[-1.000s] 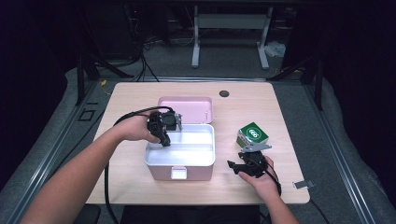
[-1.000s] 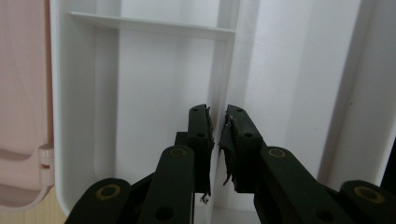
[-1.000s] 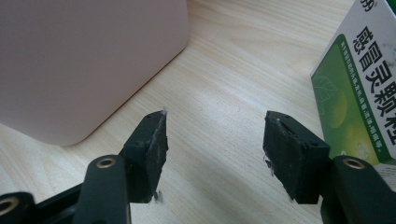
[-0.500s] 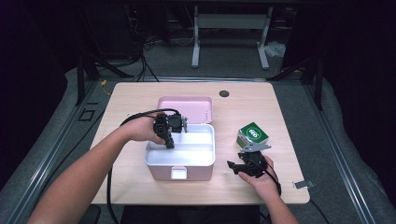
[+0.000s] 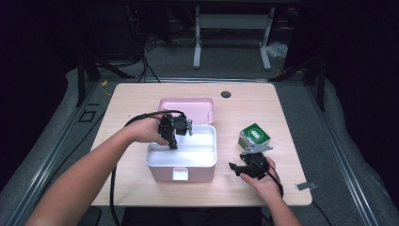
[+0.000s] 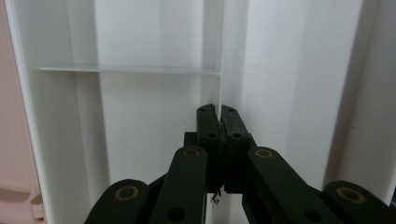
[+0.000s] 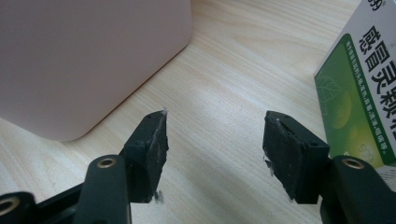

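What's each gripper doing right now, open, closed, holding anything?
Left gripper: just closed, fingers clamped on the white tray divider.
Right gripper: open, holding nothing, beside the green box.

Your left gripper (image 6: 219,114) pinches the white divider (image 6: 221,56) of the pink box (image 5: 181,175), but its jaws hide the wall's lower stretch. In your right gripper view, the picture's right edge cuts off the green carton (image 7: 362,88), its print half gone.
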